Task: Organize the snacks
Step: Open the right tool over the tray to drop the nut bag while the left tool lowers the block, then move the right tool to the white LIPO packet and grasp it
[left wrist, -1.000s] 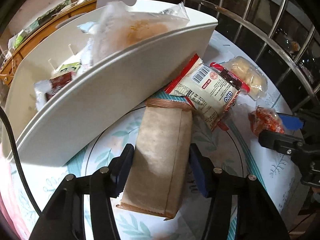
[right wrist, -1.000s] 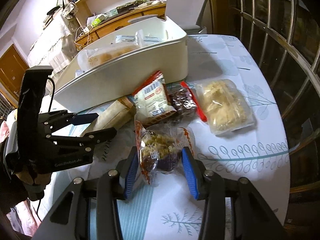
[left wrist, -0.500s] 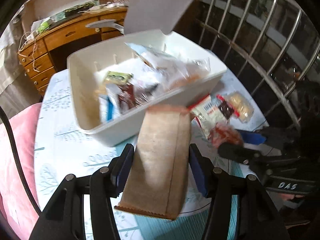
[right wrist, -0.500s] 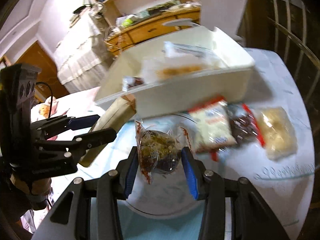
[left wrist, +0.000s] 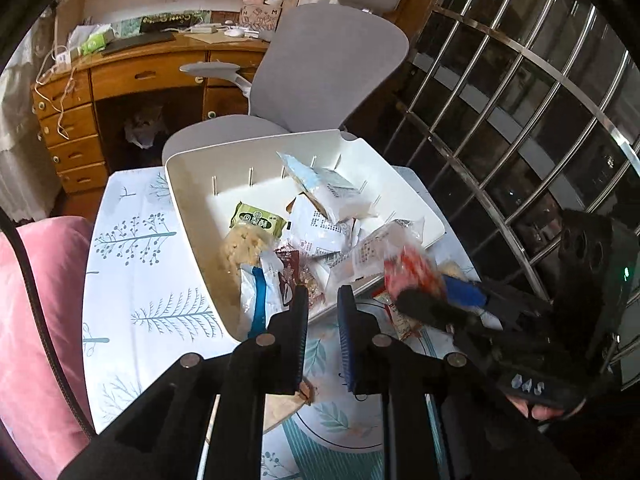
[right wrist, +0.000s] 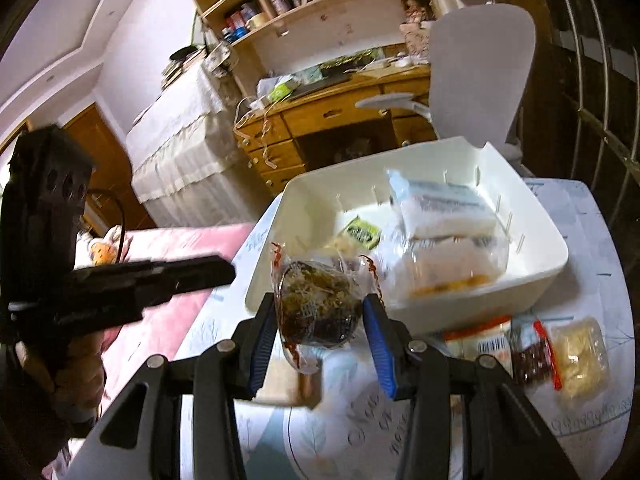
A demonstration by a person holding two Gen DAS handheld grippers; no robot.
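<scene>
My left gripper (left wrist: 323, 300) hovers at the near edge of the white bin (left wrist: 188, 208), which holds several snack packets. Its jaws are closing to a narrow gap with nothing between them. The brown paper packet (left wrist: 286, 404) shows just below its fingers, over the table. My right gripper (right wrist: 320, 312) is shut on a clear-wrapped dark cake topped with pale shreds (right wrist: 320, 304) and holds it up before the white bin (right wrist: 460, 308). In the left wrist view the right gripper (left wrist: 432, 300) and its red-edged packet (left wrist: 412, 276) are blurred. The left gripper (right wrist: 230, 274) reaches in from the left of the right wrist view.
On the patterned tablecloth right of the bin lie a barcode packet (right wrist: 480, 344), a dark red packet (right wrist: 532, 360) and a pale packet (right wrist: 580, 356). A grey chair (left wrist: 332, 64) and a wooden desk (left wrist: 120, 80) stand behind. Metal railing (left wrist: 520, 120) runs along the right, a pink cushion (left wrist: 36, 300) on the left.
Both grippers rose and swung toward the bin. The left one let go of the brown paper packet and its jaws came together. The right one kept its cake.
</scene>
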